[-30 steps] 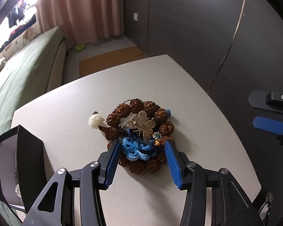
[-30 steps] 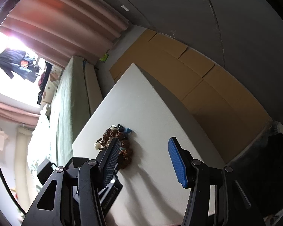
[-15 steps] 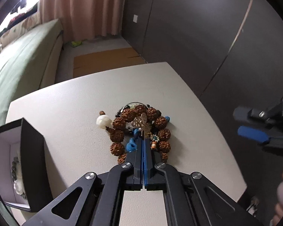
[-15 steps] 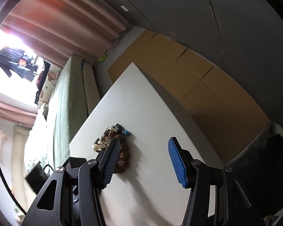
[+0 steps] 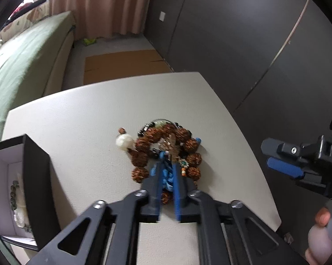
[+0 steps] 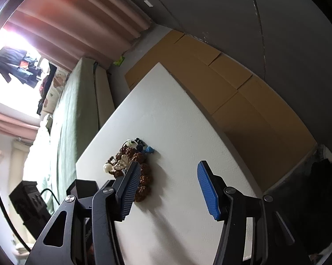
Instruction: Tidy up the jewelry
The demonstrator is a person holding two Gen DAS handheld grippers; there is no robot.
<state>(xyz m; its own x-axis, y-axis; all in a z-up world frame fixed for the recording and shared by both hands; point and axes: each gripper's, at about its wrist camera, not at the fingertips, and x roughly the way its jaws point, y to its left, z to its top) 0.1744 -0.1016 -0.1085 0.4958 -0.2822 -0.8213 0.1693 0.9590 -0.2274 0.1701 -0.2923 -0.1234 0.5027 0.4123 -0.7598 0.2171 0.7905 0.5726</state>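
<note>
Left claw is nearly closed, its blue pads pinching a blue knotted ornament at the near edge of the jewelry pile, while the right claw hangs wide open over the desk with nothing between its ribbed pads. Rough brown seed beads ring a gold insect brooch and a smooth white bead mid-desk; an open black box with a white lining stands at the left edge. Beyond are a green bed, pink curtains, flattened cardboard and dark wall panels.

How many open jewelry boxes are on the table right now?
1: the black box stands open at the table's left edge, beads inside; others may lie out of view.
</note>
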